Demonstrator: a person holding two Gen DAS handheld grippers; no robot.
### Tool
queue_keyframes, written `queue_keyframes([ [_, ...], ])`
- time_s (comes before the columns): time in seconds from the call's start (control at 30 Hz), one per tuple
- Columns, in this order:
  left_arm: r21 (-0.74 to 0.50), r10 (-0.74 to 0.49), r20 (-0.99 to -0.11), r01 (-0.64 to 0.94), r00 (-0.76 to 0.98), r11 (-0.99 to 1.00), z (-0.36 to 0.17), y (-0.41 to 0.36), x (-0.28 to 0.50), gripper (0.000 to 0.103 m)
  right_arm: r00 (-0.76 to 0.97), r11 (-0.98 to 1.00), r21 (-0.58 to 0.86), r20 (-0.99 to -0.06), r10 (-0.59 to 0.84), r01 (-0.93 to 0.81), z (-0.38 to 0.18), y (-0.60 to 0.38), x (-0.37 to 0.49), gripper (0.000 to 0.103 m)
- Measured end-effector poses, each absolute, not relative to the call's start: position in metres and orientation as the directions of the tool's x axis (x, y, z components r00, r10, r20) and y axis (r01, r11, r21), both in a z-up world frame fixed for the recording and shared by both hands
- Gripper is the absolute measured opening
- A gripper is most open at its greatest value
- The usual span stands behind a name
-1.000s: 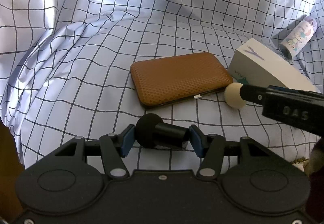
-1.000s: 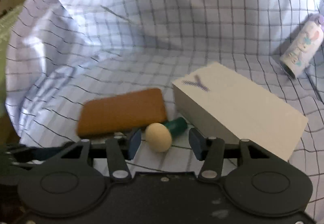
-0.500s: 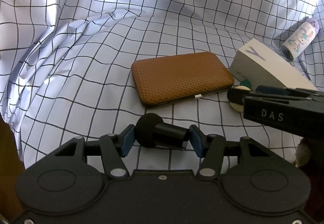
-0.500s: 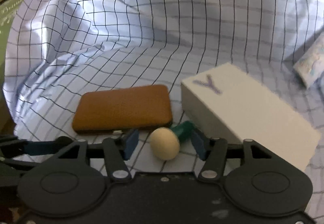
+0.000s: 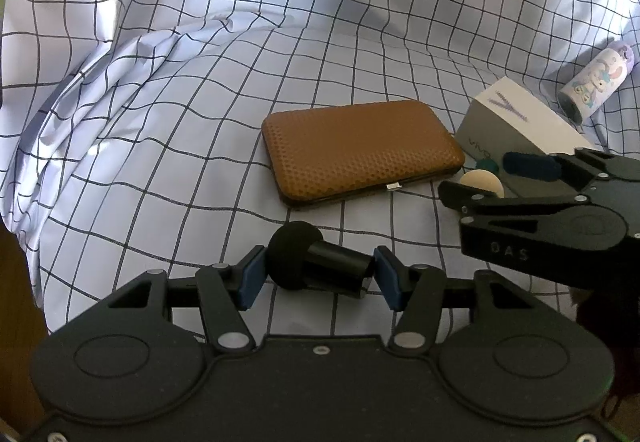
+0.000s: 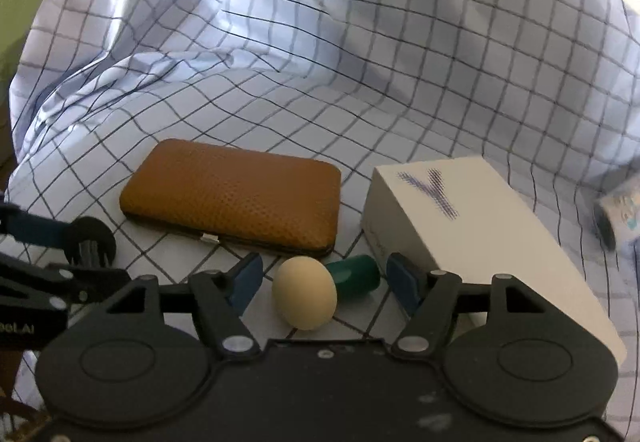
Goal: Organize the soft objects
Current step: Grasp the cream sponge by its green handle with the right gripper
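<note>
Right claw [image 6: 322,284] moved closer w/ beige puff [image 6: 304,298] between spread pads, left claw [image 5: 318,278] pinching black puff [image 5: 316,268]; a rushed close could roll the beige one.

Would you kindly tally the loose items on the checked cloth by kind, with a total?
Sponge-tipped applicators: 2, black and beige with green handle
Brown cases: 1
White boxes: 1
Patterned bottles: 1
Total: 5
</note>
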State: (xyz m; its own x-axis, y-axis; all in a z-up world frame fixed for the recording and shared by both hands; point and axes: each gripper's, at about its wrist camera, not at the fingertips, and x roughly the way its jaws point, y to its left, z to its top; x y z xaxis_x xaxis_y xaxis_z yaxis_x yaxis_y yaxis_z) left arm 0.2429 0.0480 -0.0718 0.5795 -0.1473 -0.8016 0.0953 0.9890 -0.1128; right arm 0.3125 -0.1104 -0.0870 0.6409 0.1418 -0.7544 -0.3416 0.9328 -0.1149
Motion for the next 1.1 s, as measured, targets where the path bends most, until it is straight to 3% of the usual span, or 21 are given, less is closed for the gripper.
queue_keyframes([
  [0.1,-0.104,-0.139,-0.802,0.095,0.581,0.99,-0.072,0.046,0.244,0.055,0.636,0.925,-0.119,-0.757,0.151,-0.361,-0.089,-0.107,0.312,0.068],
  [0.2,-0.09,-0.133,-0.8,0.102,0.585,0.991,-0.072,0.044,0.244,0.055,0.641,0.923,-0.14,-0.756,0.135,-0.359,-0.09,-0.106,0.309,0.056],
  [0.6,-0.057,-0.133,-0.801,0.146,0.584,0.988,-0.078,0.042,0.248,0.058,0.602,0.949,-0.041,-0.782,0.164,-0.312,-0.082,-0.116,0.295,0.055],
  [1.1,-0.041,-0.139,-0.791,0.174,0.596,0.984,-0.079,0.04,0.252,0.055,0.602,0.945,-0.063,-0.784,0.152,-0.321,-0.087,-0.114,0.292,0.06],
])
